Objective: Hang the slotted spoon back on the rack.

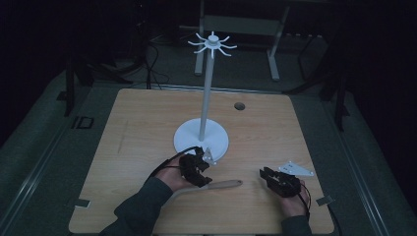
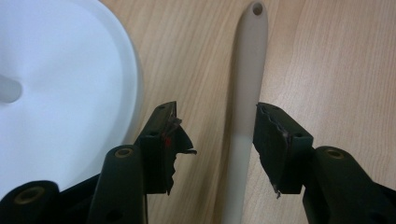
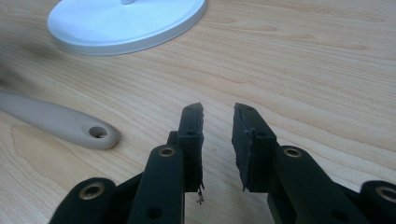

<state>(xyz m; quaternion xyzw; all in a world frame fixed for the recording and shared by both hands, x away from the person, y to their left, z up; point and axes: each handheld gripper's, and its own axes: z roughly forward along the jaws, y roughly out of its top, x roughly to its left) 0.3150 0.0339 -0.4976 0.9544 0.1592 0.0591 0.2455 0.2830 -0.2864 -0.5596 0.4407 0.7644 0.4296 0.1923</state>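
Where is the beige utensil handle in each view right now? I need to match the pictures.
High view: the beige handle lies near the front edge, right of the left gripper.
Left gripper view: upright at centre, between open jaws.
Right gripper view: far left, holed end rightward.
Shared landmark: the white stand base.

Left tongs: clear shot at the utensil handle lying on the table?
Likely yes. The left tongs stand open astride the beige handle, nothing between pads and handle; the white stand base sits off to one side.
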